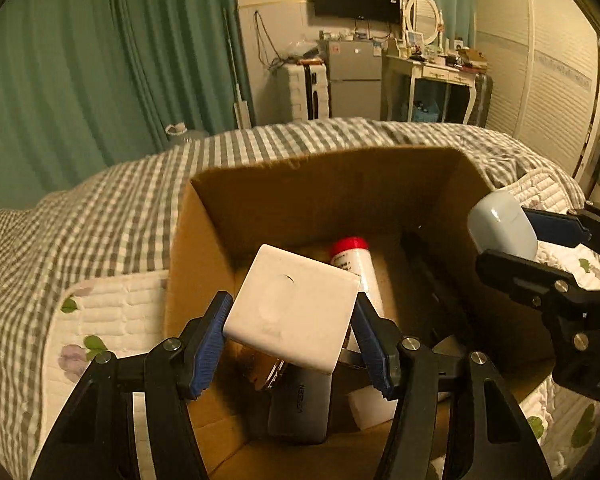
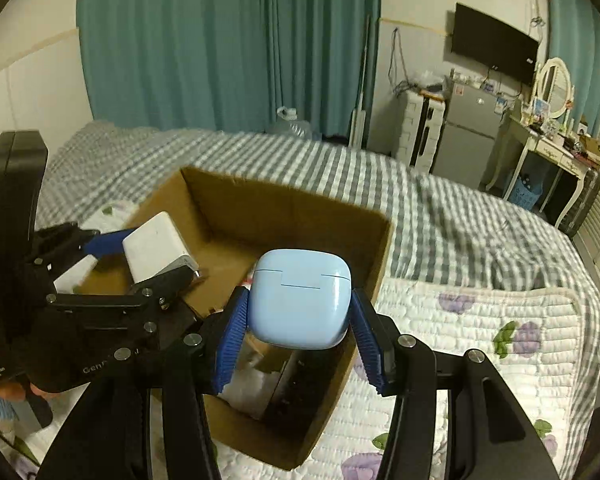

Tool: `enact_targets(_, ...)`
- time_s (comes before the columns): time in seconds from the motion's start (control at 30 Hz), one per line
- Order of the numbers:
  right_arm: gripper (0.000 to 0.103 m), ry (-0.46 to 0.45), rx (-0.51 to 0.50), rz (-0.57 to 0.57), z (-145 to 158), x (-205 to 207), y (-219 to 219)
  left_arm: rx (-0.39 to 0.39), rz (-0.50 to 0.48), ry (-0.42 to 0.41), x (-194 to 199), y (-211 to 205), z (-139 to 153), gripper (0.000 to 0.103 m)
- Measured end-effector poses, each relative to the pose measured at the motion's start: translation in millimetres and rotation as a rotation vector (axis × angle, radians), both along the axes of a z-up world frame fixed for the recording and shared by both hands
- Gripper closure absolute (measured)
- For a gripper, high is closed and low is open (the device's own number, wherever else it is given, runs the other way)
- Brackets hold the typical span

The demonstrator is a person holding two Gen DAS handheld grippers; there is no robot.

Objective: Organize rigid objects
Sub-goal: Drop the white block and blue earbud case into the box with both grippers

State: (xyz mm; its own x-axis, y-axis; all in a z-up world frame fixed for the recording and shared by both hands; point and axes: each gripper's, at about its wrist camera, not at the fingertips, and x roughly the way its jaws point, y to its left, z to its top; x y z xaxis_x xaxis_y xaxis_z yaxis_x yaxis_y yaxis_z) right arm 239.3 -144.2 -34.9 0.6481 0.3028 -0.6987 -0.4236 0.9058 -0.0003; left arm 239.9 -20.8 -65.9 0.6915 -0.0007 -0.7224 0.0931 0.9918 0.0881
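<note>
Your left hand-held gripper (image 1: 290, 330) clamps one white charger (image 1: 292, 306); your right hand-held gripper (image 2: 300, 322) clamps one blue earbud case (image 2: 300, 300), both above one cardboard box (image 2: 284, 204).

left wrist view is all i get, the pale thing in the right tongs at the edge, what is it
Observer: A light blue earbud case with its lid seam showing, clamped between the right tongs.
Operator: is it over the box yet
Observer: Yes, it hangs above the near right part of the cardboard box.
Operator: whats under it
Observer: A black slab-like item stands on edge against the box wall below it.
</note>
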Motion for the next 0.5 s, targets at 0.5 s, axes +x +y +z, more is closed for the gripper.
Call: enact_targets(0.5, 0.052, -0.04, 0.018, 0.007, 28.0, -14.2, 3.4, -0.067, 0.09, -0.128, -25.8, 32.3, 50.5, 0.038)
